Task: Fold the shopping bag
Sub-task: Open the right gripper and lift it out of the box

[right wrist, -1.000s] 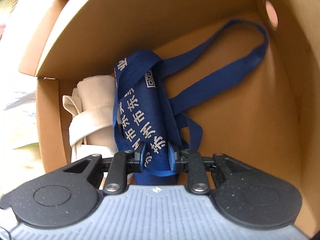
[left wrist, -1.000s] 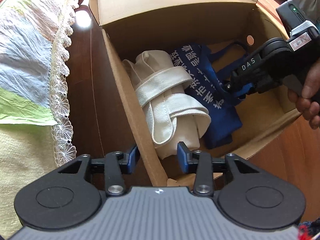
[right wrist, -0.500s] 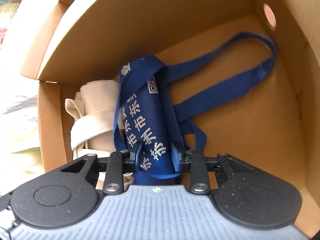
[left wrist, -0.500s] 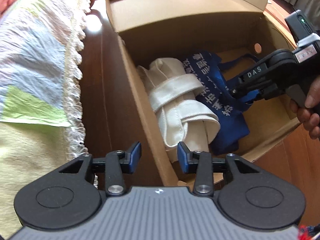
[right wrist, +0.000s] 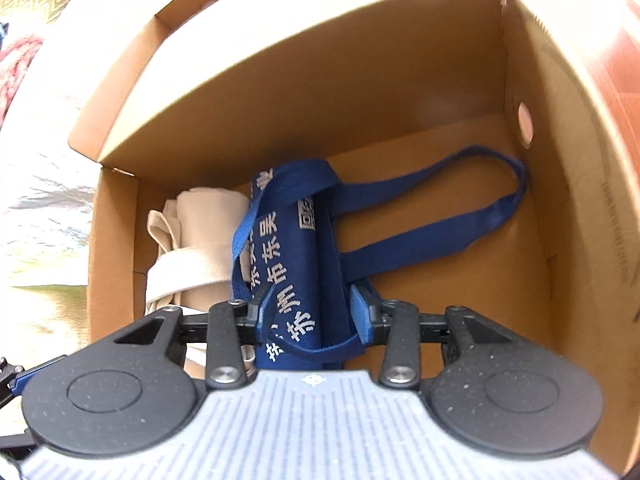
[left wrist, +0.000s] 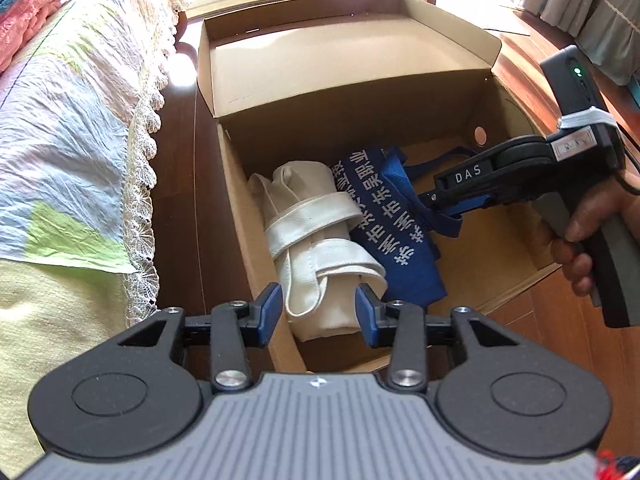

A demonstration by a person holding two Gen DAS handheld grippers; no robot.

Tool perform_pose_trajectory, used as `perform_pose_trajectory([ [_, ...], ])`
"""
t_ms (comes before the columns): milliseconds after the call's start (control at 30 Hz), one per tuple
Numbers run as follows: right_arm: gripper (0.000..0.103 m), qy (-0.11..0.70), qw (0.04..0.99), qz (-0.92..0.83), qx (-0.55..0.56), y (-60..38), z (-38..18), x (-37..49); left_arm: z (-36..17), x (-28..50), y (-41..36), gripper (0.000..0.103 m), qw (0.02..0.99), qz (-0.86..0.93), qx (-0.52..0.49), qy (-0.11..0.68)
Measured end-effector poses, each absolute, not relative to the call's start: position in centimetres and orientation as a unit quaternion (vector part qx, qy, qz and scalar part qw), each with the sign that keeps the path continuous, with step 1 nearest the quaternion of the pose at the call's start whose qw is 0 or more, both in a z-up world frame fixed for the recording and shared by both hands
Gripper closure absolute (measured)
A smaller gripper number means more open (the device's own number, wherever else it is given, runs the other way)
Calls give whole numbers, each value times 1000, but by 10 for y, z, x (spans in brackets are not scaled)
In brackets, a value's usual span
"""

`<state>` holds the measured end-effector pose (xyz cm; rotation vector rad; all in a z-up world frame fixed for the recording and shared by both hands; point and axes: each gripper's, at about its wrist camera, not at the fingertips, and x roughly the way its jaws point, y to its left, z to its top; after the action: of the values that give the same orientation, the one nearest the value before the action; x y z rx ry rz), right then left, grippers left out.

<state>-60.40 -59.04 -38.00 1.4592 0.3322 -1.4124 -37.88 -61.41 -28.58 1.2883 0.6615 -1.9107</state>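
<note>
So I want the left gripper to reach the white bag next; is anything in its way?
Nothing visible blocks it. The left gripper hangs open above the rolled white bag, which lies uncovered in the box against its left wall. The blue bag lies beside it, not over it.

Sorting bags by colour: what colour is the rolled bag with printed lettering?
Dark blue fabric bag with white lettering; clearest in the right wrist view.

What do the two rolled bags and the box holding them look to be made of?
Cream bag: likely cotton canvas, matte, visible twill weave. Blue bag: looks like woven synthetic, slight sheen, white printed characters, webbing straps. Box: plain brown cardboard, matte, folded flaps.
</note>
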Motion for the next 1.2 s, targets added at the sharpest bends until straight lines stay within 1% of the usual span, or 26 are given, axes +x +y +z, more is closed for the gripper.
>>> perform_pose_trajectory([
  [67, 66, 149, 524, -592, 594, -586, -371, -604, -279, -381, -611, 51, 371, -740, 493, 267],
  [200, 65, 175, 531, -618, 553, -572, -355, -602, -266, -383, -601, 49, 386, -735, 481, 283],
  [300, 63, 173, 538, -627, 537, -558, -343, -603, -255, -387, -588, 47, 398, -728, 479, 287],
  [367, 56, 175, 547, -631, 521, -543, -326, -602, -247, -389, -581, 40, 408, -725, 476, 286],
  [433, 53, 181, 560, -636, 500, -528, -309, -598, -235, -392, -570, 38, 419, -725, 464, 288],
  [533, 45, 195, 576, -639, 472, -504, -285, -590, -220, -391, -556, 37, 432, -725, 445, 301],
  [567, 41, 196, 580, -639, 466, -498, -279, -589, -215, -390, -551, 34, 436, -725, 438, 305],
  [667, 36, 200, 586, -643, 450, -478, -265, -590, -201, -386, -534, 27, 447, -725, 417, 317],
  [767, 28, 203, 593, -646, 436, -455, -248, -589, -190, -387, -517, 27, 451, -722, 417, 319],
  [867, 24, 198, 597, -651, 425, -434, -231, -592, -179, -391, -501, 26, 463, -721, 420, 298],
  [900, 21, 196, 598, -653, 422, -429, -227, -591, -176, -391, -496, 26, 468, -720, 421, 292],
  [1100, 15, 186, 611, -659, 397, -402, -201, -584, -154, -386, -471, 26, 496, -715, 405, 281],
  [1200, 9, 181, 618, -661, 385, -393, -190, -578, -141, -383, -457, 25, 514, -713, 397, 265],
])
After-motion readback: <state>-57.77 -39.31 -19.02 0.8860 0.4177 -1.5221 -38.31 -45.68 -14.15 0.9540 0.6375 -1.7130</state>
